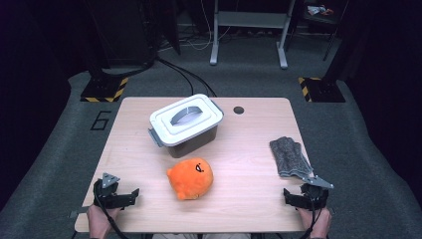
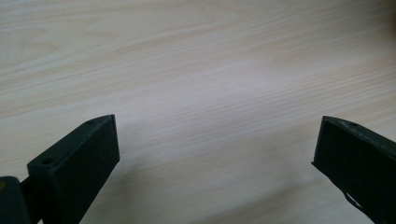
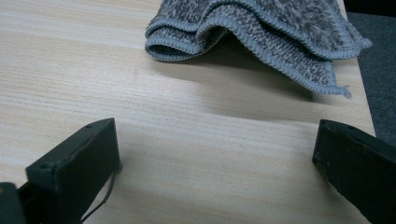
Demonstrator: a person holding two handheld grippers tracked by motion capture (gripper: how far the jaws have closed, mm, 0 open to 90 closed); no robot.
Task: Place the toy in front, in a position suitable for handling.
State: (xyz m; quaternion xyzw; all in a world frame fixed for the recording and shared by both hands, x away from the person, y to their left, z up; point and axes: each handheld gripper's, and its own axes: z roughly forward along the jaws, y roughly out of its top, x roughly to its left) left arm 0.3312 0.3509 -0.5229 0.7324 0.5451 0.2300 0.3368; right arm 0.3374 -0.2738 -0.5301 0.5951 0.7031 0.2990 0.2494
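Both black two-jaw grippers sat low at the near edge of the light wooden tabletop when I checked. My right gripper rested by the near right corner with its jaws spread wide and nothing between them — in the right gripper view I saw only bare wood grain in the gap. Just ahead of it lay the folded grey knitted cloth, several layers thick with a stitched border, close along the right edge of the tabletop; one corner of the cloth reached almost over that edge. The cloth lay apart from my jaws, untouched.

My left gripper sat by the near left corner, its jaws likewise spread, with plain tabletop between them in the left gripper view. I could see a hand behind each gripper at the near edge, and a grey three-cornered plate on top of each.

Between the two grippers, a little further in, lay the round orange plush toy with a small dark face mark. Beyond it, towards the far edge, stood the grey plastic box with a white handled lid — lid on, set at an angle to the tabletop's edges.
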